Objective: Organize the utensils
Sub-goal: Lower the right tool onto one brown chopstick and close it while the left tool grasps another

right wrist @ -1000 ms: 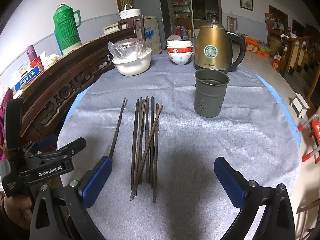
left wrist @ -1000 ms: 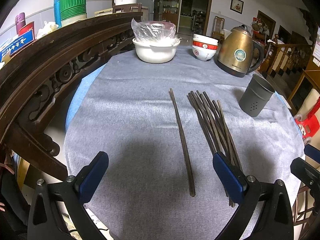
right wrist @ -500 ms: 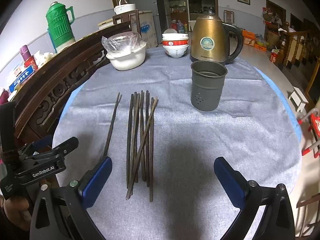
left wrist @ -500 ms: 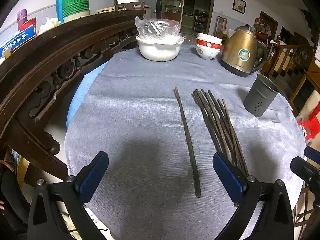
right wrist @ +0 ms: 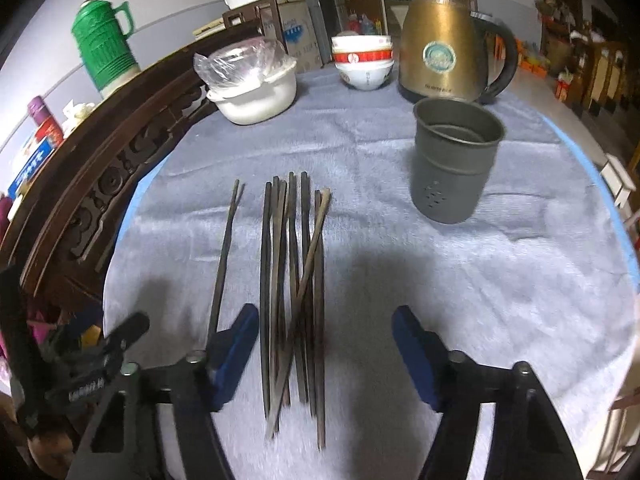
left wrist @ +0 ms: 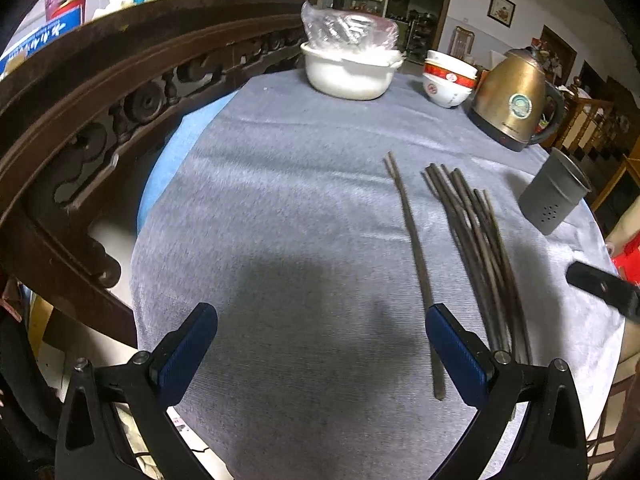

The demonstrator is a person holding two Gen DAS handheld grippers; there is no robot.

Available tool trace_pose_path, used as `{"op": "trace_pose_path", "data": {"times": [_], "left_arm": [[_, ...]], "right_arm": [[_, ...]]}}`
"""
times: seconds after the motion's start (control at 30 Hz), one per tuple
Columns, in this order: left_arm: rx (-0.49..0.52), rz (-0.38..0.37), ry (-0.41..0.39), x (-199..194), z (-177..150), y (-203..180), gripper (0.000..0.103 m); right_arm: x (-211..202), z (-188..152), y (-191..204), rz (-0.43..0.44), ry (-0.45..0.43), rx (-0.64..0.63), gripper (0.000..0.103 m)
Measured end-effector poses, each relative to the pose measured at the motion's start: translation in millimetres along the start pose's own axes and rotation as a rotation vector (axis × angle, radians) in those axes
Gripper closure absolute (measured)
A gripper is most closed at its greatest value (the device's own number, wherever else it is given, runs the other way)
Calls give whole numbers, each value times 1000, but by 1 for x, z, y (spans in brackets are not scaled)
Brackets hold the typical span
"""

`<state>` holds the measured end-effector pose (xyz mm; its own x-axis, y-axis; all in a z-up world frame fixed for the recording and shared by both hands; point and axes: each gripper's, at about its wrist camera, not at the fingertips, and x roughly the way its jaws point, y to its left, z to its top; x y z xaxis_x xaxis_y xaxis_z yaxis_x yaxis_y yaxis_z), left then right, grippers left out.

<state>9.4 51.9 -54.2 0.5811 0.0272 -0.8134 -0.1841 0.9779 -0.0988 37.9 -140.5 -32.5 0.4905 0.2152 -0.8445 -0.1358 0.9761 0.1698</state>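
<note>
right gripper (right wrist: 324, 344): jaws closing, not yet touching. Blue pads straddle the near half of the chopstick bundle (right wrist: 294, 292), gap left on both sides.
left gripper (left wrist: 320, 356): jaws wide apart, nothing between them, only bare cloth. Its right pad sits just beside the near end of the separate chopstick pair (left wrist: 416, 264); contact can't be told.
chopstick bundle: dark sticks lying flat on the grey tablecloth (right wrist: 440, 280), roughly parallel, running near to far. One lies diagonally across the rest.
separate chopstick pair: two sticks tight together, left of the bundle, clear gap between them, far tips slightly split.
holder: grey perforated utensil cup (right wrist: 456, 160), upright, empty as far as visible, right of and farther than the bundle, well apart from it.
far side of table: white lidded pot with a plastic bag on top (right wrist: 256, 92), stacked red-and-white bowls (right wrist: 363, 62), brass-coloured electric kettle (right wrist: 444, 48).
left edge: carved dark wooden chair back (left wrist: 100, 112); green thermos (right wrist: 105, 50) beyond it.
</note>
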Motion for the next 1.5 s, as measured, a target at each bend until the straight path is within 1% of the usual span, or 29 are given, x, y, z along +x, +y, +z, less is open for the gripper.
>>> {"op": "trace_pose_path", "data": {"times": [0.07,0.13,0.2,0.37,0.4,0.47,0.5,0.57,0.6,0.77,0.8,0.83,0.9,0.93,0.97,1.03,1.23,1.3,1.4,1.5], "left_arm": [[-6,-1,9,4,0,2,0],[-7,0,17,8,0,4,0],[-10,-2,19,10,1,5,0],[-10,-8,25,14,2,5,0],[-7,-8,27,14,1,4,0],[-1,-11,33,16,2,3,0],[2,-12,35,16,2,2,0],[9,-10,33,15,2,1,0],[10,-7,29,14,2,1,0],[10,-11,31,14,2,-1,0],[14,-11,32,14,3,-3,0],[20,-13,32,13,3,-5,0],[33,-11,30,12,2,-9,0],[40,-9,29,11,2,-11,0],[45,-7,28,10,2,-13,0],[49,-2,28,10,3,-14,0],[57,17,37,10,6,-17,0],[59,20,41,11,6,-17,0],[63,22,54,14,8,-19,0],[70,20,72,18,13,-23,0]], "right_arm": [[17,9,-2,24,32,27,44],[35,15,-3,43,72,50,56],[48,21,-4,39,95,67,63],[70,34,-5,47,138,106,63],[74,36,-4,42,146,106,65],[83,36,-4,39,177,110,76],[86,35,-7,56,190,126,84],[85,32,-15,77,186,160,88],[82,30,-19,67,181,165,91],[69,23,-47,64,173,211,92],[69,22,-51,83,181,215,92],[68,23,-54,100,186,219,91],[67,21,-62,90,185,236,89],[68,21,-64,94,197,247,87],[71,20,-68,115,219,270,87],[73,18,-71,149,231,303,87],[75,19,-78,158,211,345,87],[74,20,-77,155,213,331,88],[76,25,-72,128,231,252,94],[72,32,-71,99,234,188,97]]}}
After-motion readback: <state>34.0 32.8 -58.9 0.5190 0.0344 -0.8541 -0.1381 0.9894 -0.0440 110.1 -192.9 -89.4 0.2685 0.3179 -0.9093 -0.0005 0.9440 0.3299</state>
